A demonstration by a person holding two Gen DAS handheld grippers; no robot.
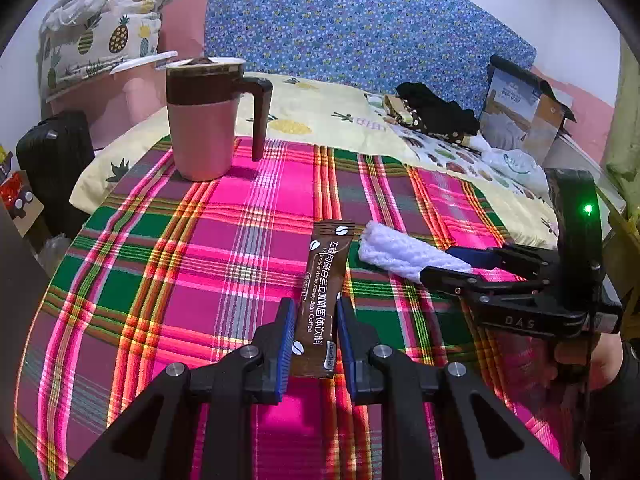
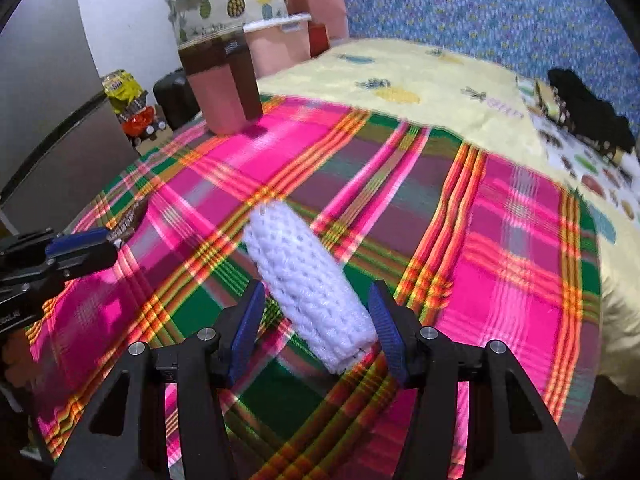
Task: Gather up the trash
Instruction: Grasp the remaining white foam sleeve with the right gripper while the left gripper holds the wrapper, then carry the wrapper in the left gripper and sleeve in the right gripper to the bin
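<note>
Your left gripper [image 1: 314, 334] sits low over the glossy plaid tablecloth [image 1: 160, 264], a woven-look cloth in hot pink, green and orange bands, and its two blue ribbed pads flank the near end of a slim brown foil coffee sachet [image 1: 322, 292] with white lettering and small bean marks. The pads stand narrow, just beside the sachet's long edges; from the left wrist view you cannot tell whether they actually press it. The sachet lies flat, pointing away from you, its far end near the tip of a white crocheted roll [image 1: 404, 254] of soft, open-stitched yarn shaped like a stubby cylinder. Your right gripper [image 2: 316, 328] straddles the near end of that same white roll [image 2: 308, 280]: the blue pads are set fairly wide, the one on the right close against the yarn and the one on the left standing clear of it, so nothing is clamped. In the left wrist view the right gripper [image 1: 460, 266] reaches in from the right side with its fingertips at the roll's end. Farther back on the cloth stands a smooth pink mug [image 1: 204, 120] with a dark brown collar, lid and straight handle, upright and well apart from both pieces. Behind the table lies a pale yellow pineapple-print bedsheet [image 1: 320, 112] and a blue flowered panel [image 1: 360, 16] against the wall.
</note>
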